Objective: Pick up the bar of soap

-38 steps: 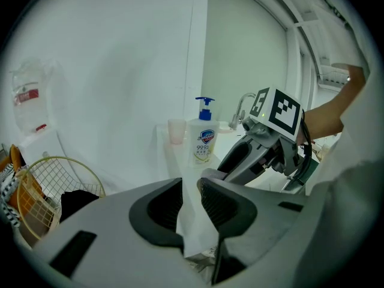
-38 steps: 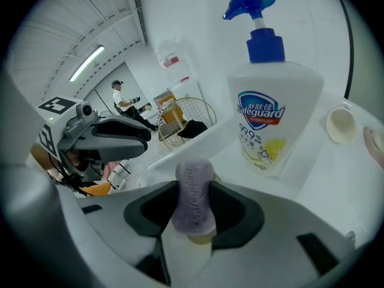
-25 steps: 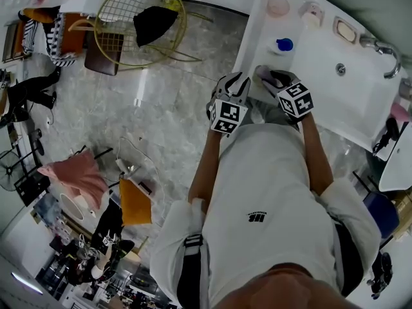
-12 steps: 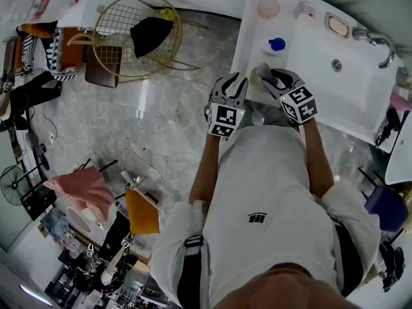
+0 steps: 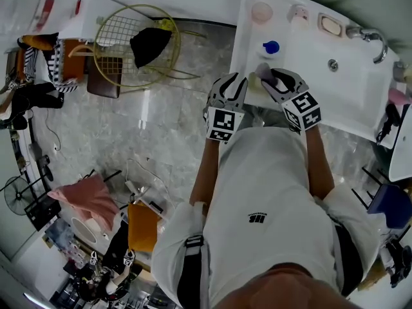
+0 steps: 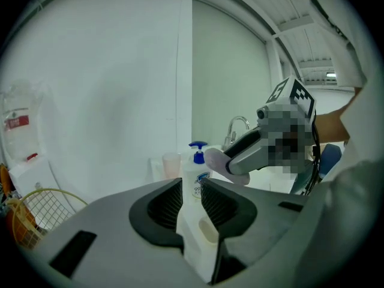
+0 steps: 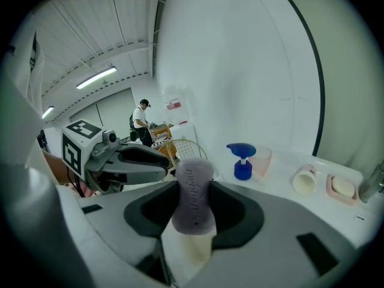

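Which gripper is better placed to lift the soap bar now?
The right gripper: its jaws are shut on the bar of soap, while the left gripper is open and holds nothing.

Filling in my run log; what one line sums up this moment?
right gripper: shut on oval purple soap bar, held up | left gripper: open, empty | location: above white sink counter

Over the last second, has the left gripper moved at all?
No. In the head view the left gripper stays at the same spot, below and left of the blue pump bottle.
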### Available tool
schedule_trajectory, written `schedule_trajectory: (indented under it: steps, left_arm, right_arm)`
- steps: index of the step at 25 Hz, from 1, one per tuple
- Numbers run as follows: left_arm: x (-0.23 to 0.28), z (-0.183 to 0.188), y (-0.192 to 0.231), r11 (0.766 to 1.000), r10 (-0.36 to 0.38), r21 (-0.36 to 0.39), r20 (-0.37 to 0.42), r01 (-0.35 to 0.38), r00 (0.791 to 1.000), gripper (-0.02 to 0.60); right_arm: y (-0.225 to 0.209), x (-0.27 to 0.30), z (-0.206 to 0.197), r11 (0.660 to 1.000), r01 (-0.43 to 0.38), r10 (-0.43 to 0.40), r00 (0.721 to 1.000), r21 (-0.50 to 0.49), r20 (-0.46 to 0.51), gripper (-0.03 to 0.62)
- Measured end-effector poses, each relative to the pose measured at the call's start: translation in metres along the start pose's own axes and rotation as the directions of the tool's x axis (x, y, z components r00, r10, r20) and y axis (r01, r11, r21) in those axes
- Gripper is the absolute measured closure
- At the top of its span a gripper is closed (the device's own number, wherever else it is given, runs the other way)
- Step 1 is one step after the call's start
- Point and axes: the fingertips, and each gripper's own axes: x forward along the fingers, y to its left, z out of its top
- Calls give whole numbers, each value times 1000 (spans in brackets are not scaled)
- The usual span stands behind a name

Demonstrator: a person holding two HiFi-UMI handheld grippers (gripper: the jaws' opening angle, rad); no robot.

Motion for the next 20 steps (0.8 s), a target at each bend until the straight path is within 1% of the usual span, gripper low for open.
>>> schedule_trajectory:
  steps: [9,20]
  left_arm:
    - [-11,40,10,1000,10,28,85,-12,996,483]
    - [-20,85,19,998,-7,61,185,-5,983,483]
  right_arm:
    - [1,-21,46,998,37,-32,993,-43,111,405]
    - [0,-43,91,992,102,-84,971,-73,224,405]
